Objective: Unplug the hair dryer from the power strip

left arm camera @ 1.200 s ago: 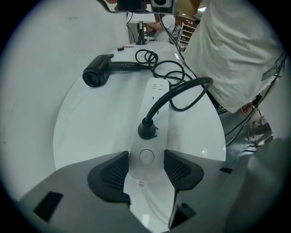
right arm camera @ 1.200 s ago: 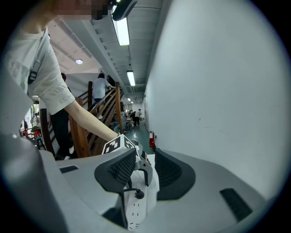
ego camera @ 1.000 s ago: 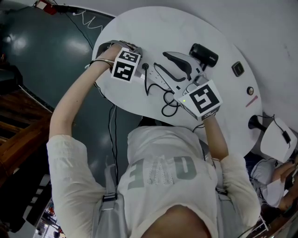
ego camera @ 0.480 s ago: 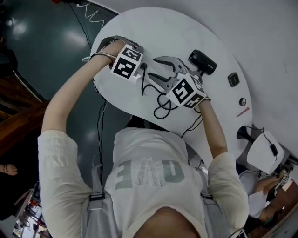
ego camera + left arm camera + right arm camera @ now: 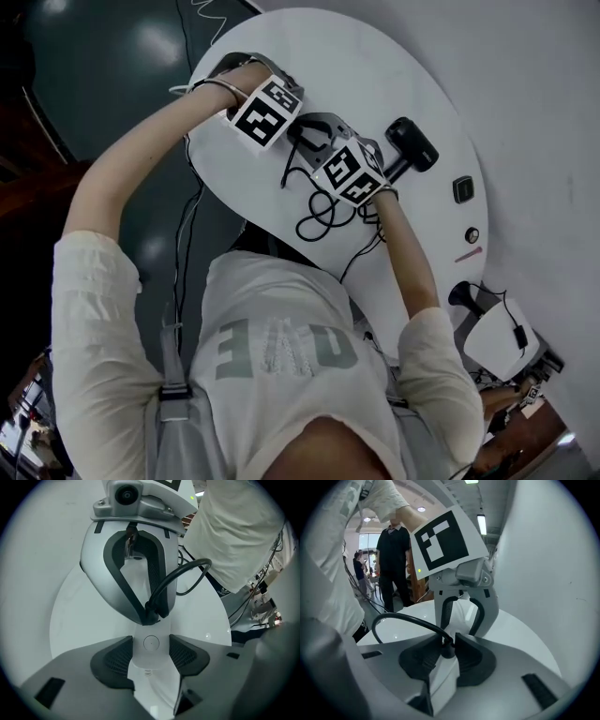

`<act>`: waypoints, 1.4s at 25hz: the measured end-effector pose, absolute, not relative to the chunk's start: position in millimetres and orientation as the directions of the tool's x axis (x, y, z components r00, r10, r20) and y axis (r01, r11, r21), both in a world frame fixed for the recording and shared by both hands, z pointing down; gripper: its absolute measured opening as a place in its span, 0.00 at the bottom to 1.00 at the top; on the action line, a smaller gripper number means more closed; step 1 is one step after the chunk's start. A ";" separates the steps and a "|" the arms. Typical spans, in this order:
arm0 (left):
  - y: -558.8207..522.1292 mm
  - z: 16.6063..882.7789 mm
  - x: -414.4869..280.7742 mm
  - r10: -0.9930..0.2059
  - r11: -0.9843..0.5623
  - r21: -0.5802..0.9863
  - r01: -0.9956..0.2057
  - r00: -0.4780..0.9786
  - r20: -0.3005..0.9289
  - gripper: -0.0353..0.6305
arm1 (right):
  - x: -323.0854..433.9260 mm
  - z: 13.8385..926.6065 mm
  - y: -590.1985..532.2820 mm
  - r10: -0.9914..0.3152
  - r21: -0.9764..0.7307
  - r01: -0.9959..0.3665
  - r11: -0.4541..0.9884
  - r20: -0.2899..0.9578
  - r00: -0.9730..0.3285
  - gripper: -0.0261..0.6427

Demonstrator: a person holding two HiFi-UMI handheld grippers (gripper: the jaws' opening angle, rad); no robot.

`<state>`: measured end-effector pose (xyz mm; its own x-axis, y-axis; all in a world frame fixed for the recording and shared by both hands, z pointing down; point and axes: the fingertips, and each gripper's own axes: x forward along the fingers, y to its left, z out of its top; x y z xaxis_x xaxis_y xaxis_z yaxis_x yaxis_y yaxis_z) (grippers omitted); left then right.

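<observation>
On the white round table my left gripper points steeply down, shut across the white power strip, one pad on each side of its round button. My right gripper faces it from the other end. Its jaws are closing, and their pads sit against the black hair dryer plug that stands in the strip. The plug's black cord arcs off to the left and lies coiled near the table's front edge. The black hair dryer lies just right of the two grippers.
Small dark fittings and a pink marker lie on the table's right part. A white seat with cables stands past the table's edge. People stand in the room behind.
My right gripper came down and moved up-left to the strip, rolled, and its jaws closed round the plug. The left gripper kept its hold on the strip.
</observation>
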<state>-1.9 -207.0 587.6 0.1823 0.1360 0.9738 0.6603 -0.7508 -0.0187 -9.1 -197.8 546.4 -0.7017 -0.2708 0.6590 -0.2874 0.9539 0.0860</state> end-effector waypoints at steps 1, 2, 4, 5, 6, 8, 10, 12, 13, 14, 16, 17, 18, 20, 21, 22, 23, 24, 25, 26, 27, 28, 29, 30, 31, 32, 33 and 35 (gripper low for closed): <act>-206.8 588.1 -1.2 0.136 -0.750 -0.017 0.661 0.179 0.974 0.44 | -9.1 546.8 -197.8 -0.275 0.089 -0.290 0.953 0.657 -0.702 0.17; -206.8 588.5 -0.9 0.136 -0.748 -0.015 0.663 0.176 0.975 0.44 | -9.0 546.4 -197.7 -0.283 0.098 -0.293 0.951 0.658 -0.698 0.16; -206.8 588.7 -1.4 0.134 -0.746 -0.016 0.666 0.173 0.976 0.44 | -10.2 546.0 -196.7 -0.297 0.142 -0.276 0.951 0.672 -0.679 0.16; -206.7 588.3 -1.7 0.133 -0.746 -0.018 0.666 0.175 0.976 0.44 | -10.9 546.3 -196.1 -0.295 0.155 -0.262 0.952 0.683 -0.668 0.15; -206.6 587.8 -1.8 0.132 -0.745 -0.021 0.666 0.178 0.975 0.44 | -11.2 546.5 -196.2 -0.284 0.144 -0.258 0.955 0.694 -0.662 0.15; -206.6 586.8 -2.2 0.132 -0.743 -0.025 0.669 0.182 0.974 0.44 | -11.2 545.9 -198.7 -0.249 0.071 -0.283 0.957 0.703 -0.666 0.15; -206.1 586.8 -4.7 0.131 -0.737 -0.020 0.676 0.171 0.976 0.44 | -12.2 545.2 -201.2 -0.227 -0.005 -0.321 0.947 0.697 -0.680 0.15; -206.4 587.2 -6.1 0.126 -0.736 -0.013 0.677 0.155 0.980 0.44 | -10.4 545.2 -205.4 -0.211 -0.103 -0.378 0.920 0.683 -0.700 0.14; -206.7 587.5 -4.7 0.122 -0.740 -0.011 0.672 0.150 0.981 0.44 | -6.5 545.7 -208.6 -0.207 -0.161 -0.413 0.896 0.672 -0.711 0.14; -206.9 587.8 -2.3 0.119 -0.749 -0.010 0.663 0.149 0.982 0.44 | -1.5 546.7 -211.9 -0.209 -0.210 -0.447 0.869 0.662 -0.719 0.14; -207.1 588.9 1.6 0.107 -0.764 -0.007 0.645 0.137 0.985 0.44 | 5.2 547.1 -215.7 -0.228 -0.259 -0.493 0.831 0.649 -0.726 0.14; -207.2 589.6 1.8 0.098 -0.765 -0.004 0.644 0.122 0.988 0.44 | 5.8 546.4 -215.9 -0.242 -0.255 -0.503 0.826 0.646 -0.724 0.14; -207.2 590.5 1.4 0.090 -0.761 0.001 0.648 0.104 0.990 0.44 | 5.6 545.5 -215.4 -0.258 -0.236 -0.508 0.828 0.643 -0.721 0.14; -206.5 592.9 1.8 0.079 -0.752 0.011 0.659 0.073 0.994 0.44 | 6.5 543.7 -213.2 -0.297 -0.180 -0.514 0.839 0.639 -0.710 0.13; -206.0 595.1 2.6 0.074 -0.749 0.015 0.662 0.061 0.995 0.44 | 7.6 542.8 -212.0 -0.316 -0.149 -0.515 0.844 0.639 -0.701 0.13; -205.3 597.9 3.5 0.072 -0.747 0.019 0.665 0.052 0.996 0.44 | 8.6 541.8 -210.6 -0.332 -0.117 -0.515 0.849 0.641 -0.692 0.13; -204.0 600.6 4.6 0.078 -0.747 0.027 0.664 0.048 0.996 0.45 | 9.4 540.7 -209.0 -0.346 -0.088 -0.513 0.854 0.642 -0.685 0.12; -202.0 602.2 6.0 0.093 -0.751 0.035 0.659 0.053 0.994 0.45 | 10.2 539.7 -207.0 -0.358 -0.069 -0.514 0.855 0.639 -0.681 0.12; -199.4 602.4 7.7 0.112 -0.756 0.040 0.654 0.069 0.991 0.45 | 11.6 539.1 -204.8 -0.369 -0.065 -0.521 0.851 0.633 -0.681 0.12; -196.8 601.9 9.4 0.129 -0.760 0.040 0.649 0.091 0.988 0.45 | 13.9 539.3 -202.8 -0.378 -0.074 -0.534 0.842 0.626 -0.682 0.12; -194.9 601.3 10.8 0.139 -0.763 0.036 0.646 0.109 0.984 0.45 | 16.2 539.8 -201.6 -0.387 -0.088 -0.550 0.830 0.619 -0.684 0.12; -194.0 600.9 11.6 0.143 -0.766 0.033 0.642 0.120 0.982 0.45 | 17.7 539.8 -201.3 -0.399 -0.096 -0.565 0.819 0.611 -0.683 0.12; -194.0 600.9 11.8 0.145 -0.769 0.034 0.639 0.122 0.982 0.45 | 18.2 539.1 -201.3 -0.415 -0.088 -0.576 0.813 0.606 -0.679 0.12; -194.0 601.0 11.8 0.146 -0.771 0.037 0.636 0.120 0.982 0.45 | 17.7 537.6 -200.3 -0.437 -0.052 -0.580 0.813 0.604 -0.667 0.12; -194.0 601.3 12.3 0.147 -0.773 0.041 0.633 0.116 0.982 0.45 | 16.1 535.4 -197.6 -0.463 0.019 -0.570 0.821 0.606 -0.647 0.12; -193.8 601.4 13.2 0.148 -0.774 0.043 0.632 0.114 0.982 0.45 | 14.1 533.4 -193.6 -0.491 0.108 -0.548 0.830 0.608 -0.624 0.12; -193.8 601.6 14.2 0.147 -0.774 0.042 0.632 0.115 0.982 0.46 | 12.6 532.4 -190.2 -0.513 0.175 -0.527 0.831 0.608 -0.606 0.12; -194.3 601.8 14.7 0.146 -0.778 0.038 0.628 0.122 0.982 0.46 | 12.9 532.3 -189.4 -0.520 0.146 -0.556 0.818 0.600 -0.608 0.12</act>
